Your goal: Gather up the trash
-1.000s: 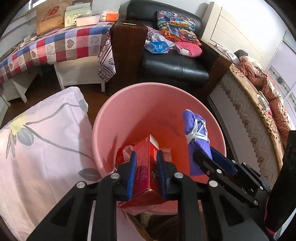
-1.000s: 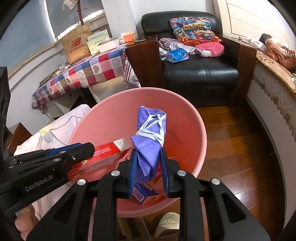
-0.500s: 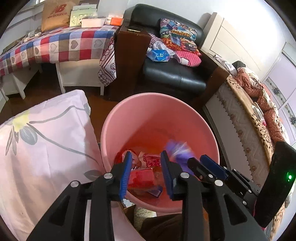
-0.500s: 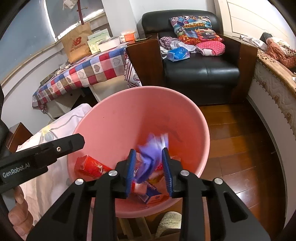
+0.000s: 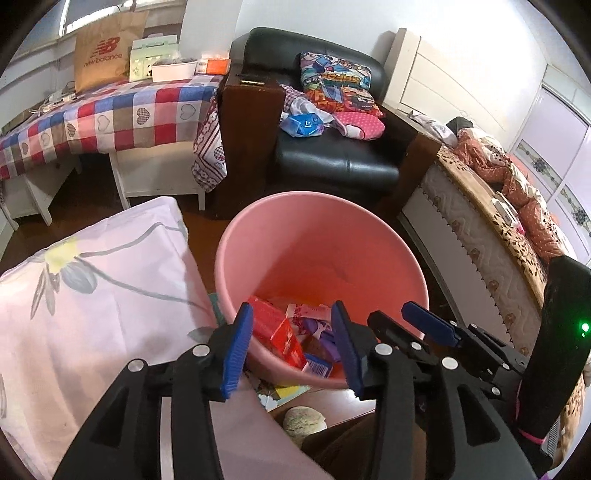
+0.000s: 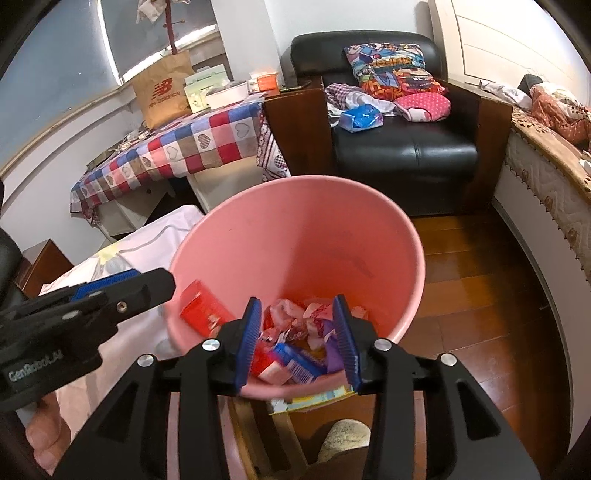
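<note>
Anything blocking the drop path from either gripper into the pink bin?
Nothing visible. Left gripper and right gripper, jaws opening and empty, hang over the pink bin; red box and purple mask lie inside.

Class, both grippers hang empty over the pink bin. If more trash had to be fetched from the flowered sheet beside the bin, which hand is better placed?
Probably the left. The left gripper, jaws opening with nothing between them, sits next to the flowered sheet; the right gripper is across the pink bin.

Bedroom with wooden floor (image 6: 476,266), black leather armchair (image 6: 402,147), checked-cloth bench (image 5: 103,122), quilted bed (image 5: 491,236) and white walls (image 5: 332,22).
</note>
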